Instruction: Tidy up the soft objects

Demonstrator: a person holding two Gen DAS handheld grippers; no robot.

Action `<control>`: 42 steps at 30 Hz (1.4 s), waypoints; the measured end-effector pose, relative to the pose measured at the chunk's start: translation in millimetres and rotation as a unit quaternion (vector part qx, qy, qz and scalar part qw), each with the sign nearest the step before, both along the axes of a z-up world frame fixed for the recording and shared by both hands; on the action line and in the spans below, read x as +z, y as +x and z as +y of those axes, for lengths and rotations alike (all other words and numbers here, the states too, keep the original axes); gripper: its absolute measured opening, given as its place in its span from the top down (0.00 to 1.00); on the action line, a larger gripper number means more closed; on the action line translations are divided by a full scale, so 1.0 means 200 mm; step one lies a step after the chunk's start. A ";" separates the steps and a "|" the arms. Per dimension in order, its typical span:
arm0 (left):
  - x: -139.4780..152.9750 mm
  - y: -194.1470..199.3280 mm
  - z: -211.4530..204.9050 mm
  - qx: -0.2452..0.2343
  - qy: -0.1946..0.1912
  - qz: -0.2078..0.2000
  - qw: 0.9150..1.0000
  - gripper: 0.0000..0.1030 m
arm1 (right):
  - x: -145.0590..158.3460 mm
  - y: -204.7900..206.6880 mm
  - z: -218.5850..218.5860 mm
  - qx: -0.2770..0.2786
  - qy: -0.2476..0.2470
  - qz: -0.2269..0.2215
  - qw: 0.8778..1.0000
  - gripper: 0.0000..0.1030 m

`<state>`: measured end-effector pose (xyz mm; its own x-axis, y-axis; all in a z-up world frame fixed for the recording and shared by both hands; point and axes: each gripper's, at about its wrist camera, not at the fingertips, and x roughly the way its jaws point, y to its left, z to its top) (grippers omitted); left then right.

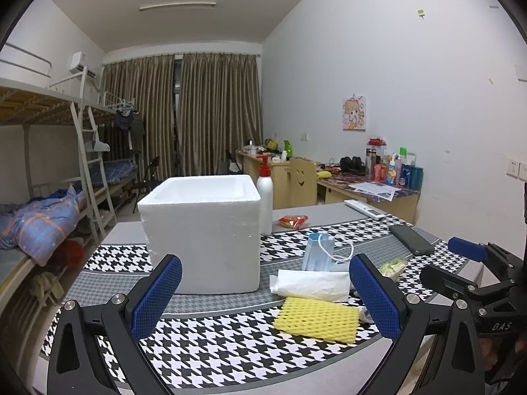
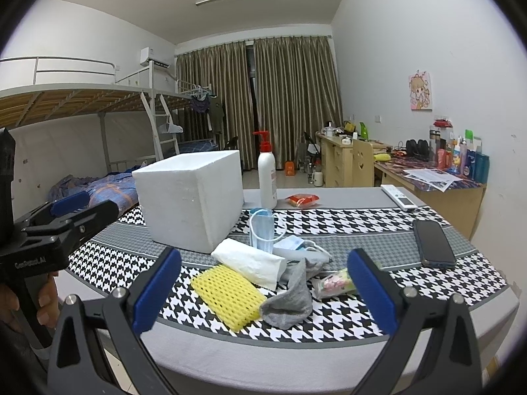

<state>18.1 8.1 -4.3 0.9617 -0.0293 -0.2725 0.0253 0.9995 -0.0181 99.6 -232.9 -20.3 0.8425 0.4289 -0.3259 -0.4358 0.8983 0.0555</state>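
Observation:
A white foam box [image 1: 204, 233] [image 2: 191, 194] stands open-topped on the houndstooth table. Beside it lie soft things: a yellow foam net [image 1: 318, 319] [image 2: 227, 293], a folded white tissue [image 1: 311, 284] [image 2: 253, 261], blue face masks [image 1: 318, 251] [image 2: 263, 228], a grey sock [image 2: 293, 296] and a small candy packet [image 2: 334, 284]. My left gripper [image 1: 266, 299] is open and empty, hovering near the table's front edge before the box and net. My right gripper [image 2: 263, 296] is open and empty, hovering above the net and sock.
A white pump bottle [image 1: 265, 197] [image 2: 266, 177] stands behind the box. A red snack packet [image 1: 293, 221] [image 2: 303, 200], a white remote [image 1: 364, 209] [image 2: 398, 197] and a black phone [image 1: 411, 239] [image 2: 433, 243] lie farther back and right. Bunk beds stand left, desks right.

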 end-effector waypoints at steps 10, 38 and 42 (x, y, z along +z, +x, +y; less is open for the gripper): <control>-0.04 0.10 -0.03 -0.016 -0.001 0.026 1.000 0.01 | -0.03 0.10 -0.02 -0.006 0.003 0.020 1.000 0.01; -0.22 0.31 -0.11 -0.063 -0.005 0.106 0.992 0.01 | -0.13 0.29 -0.09 -0.043 -0.013 0.072 0.996 0.01; -0.25 0.34 -0.13 -0.070 -0.003 0.122 0.990 0.01 | -0.15 0.31 -0.10 -0.047 -0.011 0.079 0.996 0.01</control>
